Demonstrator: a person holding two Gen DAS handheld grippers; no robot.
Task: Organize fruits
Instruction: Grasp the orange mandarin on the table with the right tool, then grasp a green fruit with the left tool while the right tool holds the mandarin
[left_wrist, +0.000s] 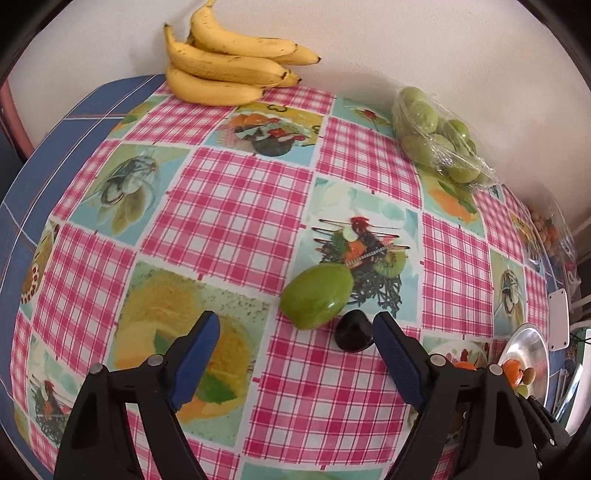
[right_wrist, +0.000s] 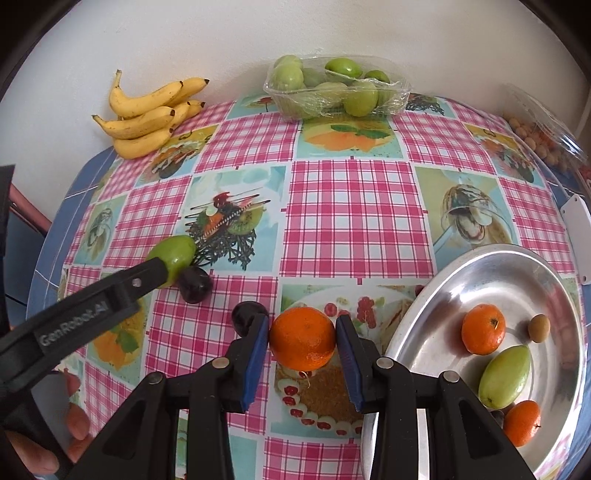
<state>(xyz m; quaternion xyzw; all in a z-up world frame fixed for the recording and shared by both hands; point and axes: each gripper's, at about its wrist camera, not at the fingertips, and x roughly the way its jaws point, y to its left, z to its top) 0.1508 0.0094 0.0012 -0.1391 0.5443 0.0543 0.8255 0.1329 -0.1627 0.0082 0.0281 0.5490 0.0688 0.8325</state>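
Right gripper (right_wrist: 303, 345): blue pads pinching a round orange mandarin (right_wrist: 302, 339), held above the pink-checked, fruit-printed tablecloth (right_wrist: 354, 218), just left of the oval metal tray (right_wrist: 417, 325);
Left gripper (left_wrist: 295, 332): jaws spread, nothing between the pads; ahead of its fingertips a loose oblong green fruit (left_wrist: 316, 295) on the cloth, a dark purple plum (left_wrist: 352, 330) touching it on the near right;
Second dark plum (right_wrist: 245, 317): on the cloth, just left of the right gripper's left finger;
Tray contents: two small mandarins (right_wrist: 483, 328), one green fruit (right_wrist: 505, 376), one small brown round fruit (right_wrist: 538, 327);
Far edge by the wall: bunch of yellow bananas (right_wrist: 147, 118) at left; clear plastic punnet of green fruits (right_wrist: 336, 90) at centre.
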